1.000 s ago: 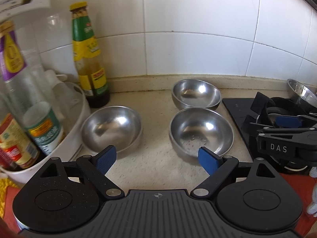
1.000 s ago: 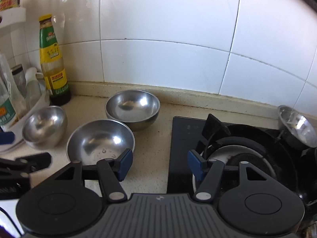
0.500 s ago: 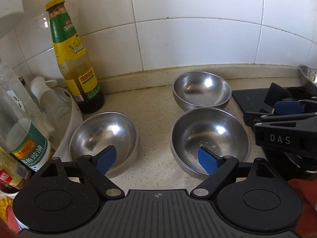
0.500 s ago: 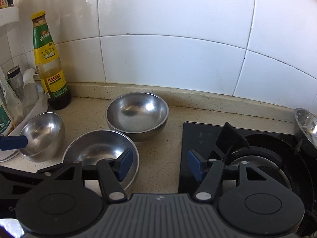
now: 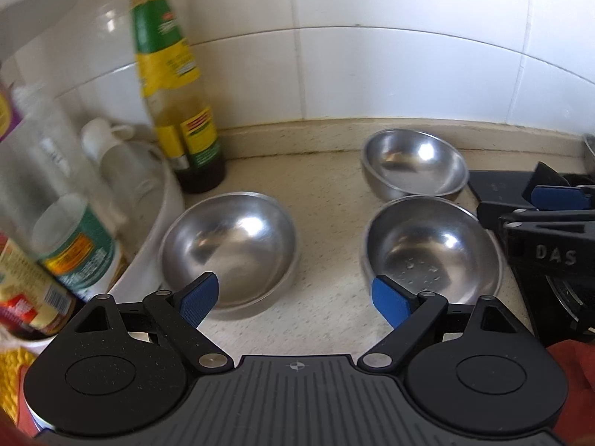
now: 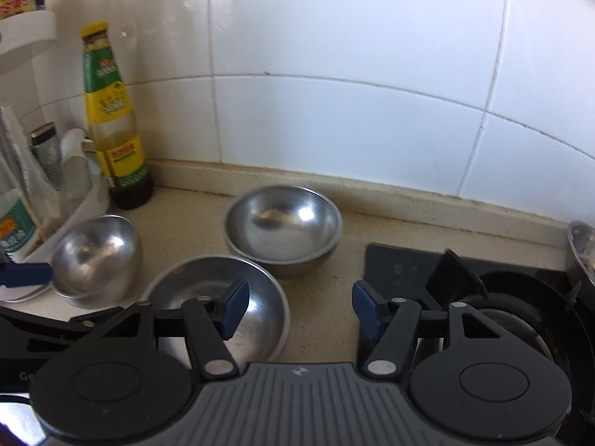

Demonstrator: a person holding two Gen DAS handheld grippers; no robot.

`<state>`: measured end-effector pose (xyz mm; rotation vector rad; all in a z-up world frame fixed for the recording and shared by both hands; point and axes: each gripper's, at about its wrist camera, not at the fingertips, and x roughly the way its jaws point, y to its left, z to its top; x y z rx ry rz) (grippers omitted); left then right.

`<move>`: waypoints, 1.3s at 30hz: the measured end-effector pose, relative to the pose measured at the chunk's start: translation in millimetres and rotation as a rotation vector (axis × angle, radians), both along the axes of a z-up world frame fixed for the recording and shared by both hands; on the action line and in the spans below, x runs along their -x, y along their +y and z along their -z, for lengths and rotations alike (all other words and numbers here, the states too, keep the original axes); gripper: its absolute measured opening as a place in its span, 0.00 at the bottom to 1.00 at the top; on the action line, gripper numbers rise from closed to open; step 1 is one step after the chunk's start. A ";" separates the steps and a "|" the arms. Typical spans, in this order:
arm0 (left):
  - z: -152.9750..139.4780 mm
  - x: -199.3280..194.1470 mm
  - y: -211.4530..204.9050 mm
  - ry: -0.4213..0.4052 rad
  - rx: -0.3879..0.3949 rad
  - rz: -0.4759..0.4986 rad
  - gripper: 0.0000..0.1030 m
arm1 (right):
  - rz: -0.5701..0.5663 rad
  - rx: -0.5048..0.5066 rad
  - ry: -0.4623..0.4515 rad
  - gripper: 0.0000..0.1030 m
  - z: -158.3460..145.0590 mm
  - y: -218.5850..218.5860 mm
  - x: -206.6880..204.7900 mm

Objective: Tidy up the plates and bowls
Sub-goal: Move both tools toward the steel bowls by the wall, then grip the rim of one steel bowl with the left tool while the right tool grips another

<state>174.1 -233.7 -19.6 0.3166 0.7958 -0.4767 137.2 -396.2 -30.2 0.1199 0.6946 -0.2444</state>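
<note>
Three steel bowls stand on the beige counter. In the left wrist view, one bowl [image 5: 228, 247] is at the left, one [image 5: 433, 249] at the right and one [image 5: 414, 169] behind it near the wall. My left gripper [image 5: 293, 299] is open and empty, its fingers reaching over the near rims of the two front bowls. In the right wrist view the same bowls are the left bowl [image 6: 98, 258], the near bowl [image 6: 219, 314] and the far bowl [image 6: 282, 223]. My right gripper [image 6: 299, 306] is open and empty, its left finger over the near bowl.
A tall sauce bottle [image 5: 174, 85] stands by the tiled wall. A white rack [image 5: 156, 223] with several bottles sits at the left. A black gas hob [image 6: 483, 290] is at the right, with another steel bowl [image 6: 582, 249] at its far edge.
Both grippers have moved forward and lower toward the bowls, which now look larger. The left view has swung slightly left. No bowl has moved.
</note>
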 end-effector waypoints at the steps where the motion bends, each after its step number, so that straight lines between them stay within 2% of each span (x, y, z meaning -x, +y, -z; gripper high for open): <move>1: -1.5 -1.3 4.7 0.004 0.005 -0.014 0.90 | -0.023 -0.003 -0.008 0.61 -2.4 3.7 -1.4; 8: -5.4 -11.3 40.9 0.024 -0.005 -0.131 0.90 | -0.220 -0.029 -0.008 0.61 -15.5 38.2 -31.0; 11: -0.6 -20.3 51.6 0.075 0.001 -0.186 0.90 | -0.285 -0.034 0.014 0.61 -15.3 52.8 -49.3; 14: 4.4 -27.1 55.1 0.135 0.027 -0.213 0.90 | -0.327 -0.020 0.038 0.61 -11.8 62.3 -67.2; 18: 11.7 -32.3 52.8 0.171 0.031 -0.230 0.90 | -0.347 -0.034 0.082 0.61 -3.6 63.5 -88.9; 22: 18.0 -40.8 46.6 0.204 0.034 -0.246 0.89 | -0.362 -0.101 0.135 0.61 5.7 60.3 -109.9; 26: 23.9 -48.5 39.9 0.228 0.016 -0.245 0.86 | -0.370 -0.117 0.183 0.51 17.2 63.8 -125.4; 29: 27.1 -51.2 36.3 0.241 0.006 -0.238 0.82 | -0.393 -0.171 0.222 0.45 27.1 64.4 -134.7; 32: 32.7 -57.1 34.5 0.282 0.021 -0.228 0.69 | -0.393 -0.204 0.253 0.41 38.7 63.6 -139.2; 34: 38.3 -61.6 34.4 0.315 0.030 -0.224 0.52 | -0.393 -0.253 0.269 0.39 45.2 61.0 -141.7; 36: 43.1 -64.3 35.8 0.335 0.038 -0.226 0.44 | -0.402 -0.275 0.271 0.32 46.8 60.1 -142.4; 38: 42.8 -63.8 36.8 0.331 0.048 -0.224 0.43 | -0.411 -0.293 0.269 0.30 47.6 60.0 -142.5; 39: 42.6 -64.3 37.3 0.336 0.059 -0.223 0.38 | -0.421 -0.312 0.269 0.27 48.2 59.8 -142.5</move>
